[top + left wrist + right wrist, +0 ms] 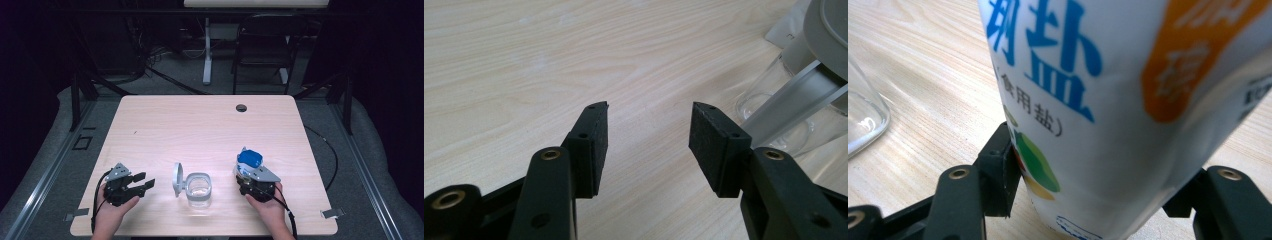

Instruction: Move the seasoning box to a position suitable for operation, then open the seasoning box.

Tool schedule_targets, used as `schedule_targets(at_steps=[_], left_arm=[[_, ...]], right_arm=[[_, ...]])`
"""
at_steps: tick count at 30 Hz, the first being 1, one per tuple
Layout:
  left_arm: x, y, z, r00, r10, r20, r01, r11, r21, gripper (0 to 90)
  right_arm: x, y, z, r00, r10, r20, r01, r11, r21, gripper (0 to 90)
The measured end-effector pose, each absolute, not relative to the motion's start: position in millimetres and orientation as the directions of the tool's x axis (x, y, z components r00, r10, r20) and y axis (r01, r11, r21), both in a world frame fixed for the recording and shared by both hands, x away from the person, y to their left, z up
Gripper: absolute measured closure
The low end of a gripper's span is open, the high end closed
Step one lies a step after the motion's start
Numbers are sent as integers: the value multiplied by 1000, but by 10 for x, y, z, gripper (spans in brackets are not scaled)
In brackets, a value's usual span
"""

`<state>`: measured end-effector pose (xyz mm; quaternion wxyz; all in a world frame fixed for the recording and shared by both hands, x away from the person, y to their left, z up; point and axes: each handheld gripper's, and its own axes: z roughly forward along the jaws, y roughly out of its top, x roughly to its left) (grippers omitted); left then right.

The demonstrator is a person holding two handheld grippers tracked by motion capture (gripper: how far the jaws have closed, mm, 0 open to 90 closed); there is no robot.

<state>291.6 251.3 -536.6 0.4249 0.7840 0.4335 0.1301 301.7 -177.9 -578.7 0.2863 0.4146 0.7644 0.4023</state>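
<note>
A white salt bottle (244, 170) with a blue cap (249, 158) stands at the front right of the wooden table (200, 125). My right gripper (250, 186) is shut on the salt bottle (1098, 100), its jaws pressed on both sides of the printed body. A clear glass jar (199, 189) with a hinged lid (177, 179) swung open to its left sits at the front middle. My left gripper (141, 182) rests left of the jar, open, nothing between its pads (596, 145). The jar (784, 105) shows at the right edge of the left gripper view.
A round cable hole (241, 108) sits near the table's far edge. A black chair (262, 47) and a white table leg (207, 50) stand on the floor beyond. Bare wood covers the far half of the table.
</note>
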Motion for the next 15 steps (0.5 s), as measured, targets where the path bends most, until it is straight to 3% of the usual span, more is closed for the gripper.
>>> schedule_targets(at_steps=[15], left_arm=[[2911,2497,-5365,591,790,-165,568,-262,780,500]], right_arm=[[2987,-1801,-5740,-490,865,-108,378,323,867,386]])
